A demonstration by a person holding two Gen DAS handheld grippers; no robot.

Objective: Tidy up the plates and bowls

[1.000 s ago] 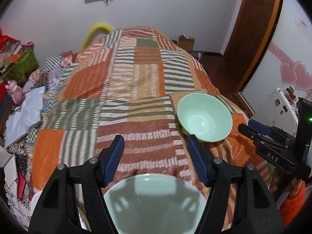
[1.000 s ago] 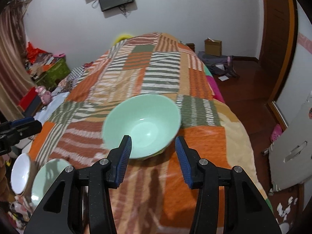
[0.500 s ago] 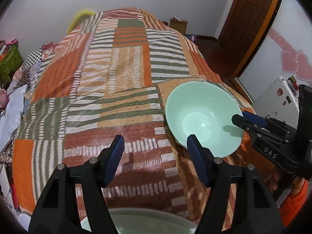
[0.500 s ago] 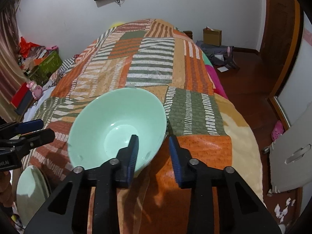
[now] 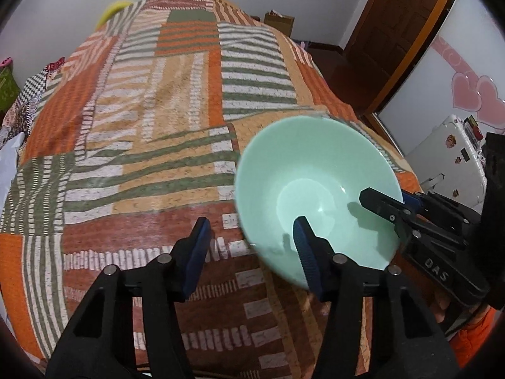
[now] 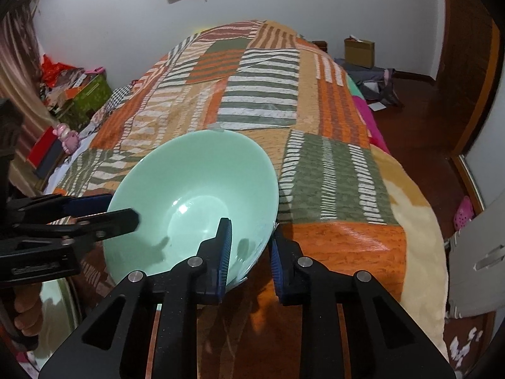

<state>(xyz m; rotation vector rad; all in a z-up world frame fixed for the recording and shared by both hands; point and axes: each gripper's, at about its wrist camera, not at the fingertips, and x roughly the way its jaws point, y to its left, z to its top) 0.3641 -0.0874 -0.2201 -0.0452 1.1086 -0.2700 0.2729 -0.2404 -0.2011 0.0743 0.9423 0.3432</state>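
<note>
**Patchwork bed, one bowl between your two tools**

Striped orange, green and cream patchwork bedspread [image 5: 151, 120] fills the space ahead of both your grippers, with a white wall beyond it and a brown wooden door [image 5: 394, 31] off to your right.

Your right gripper [image 6: 249, 246] is clamped on the near rim of the mint-green bowl [image 6: 195, 195]: one blue pad sits inside the bowl, the other outside against its wall. The bowl is tilted, its opening turned toward you and to your left.

Your left gripper [image 5: 251, 246] has its jaws closing. Its right finger [image 5: 307, 252] reaches into the bowl's opening, the left one stands outside over the bedspread, and neither pad presses on the rim; nothing is gripped there.

A second pale green dish [image 6: 55, 312] shows below your left gripper.
</note>
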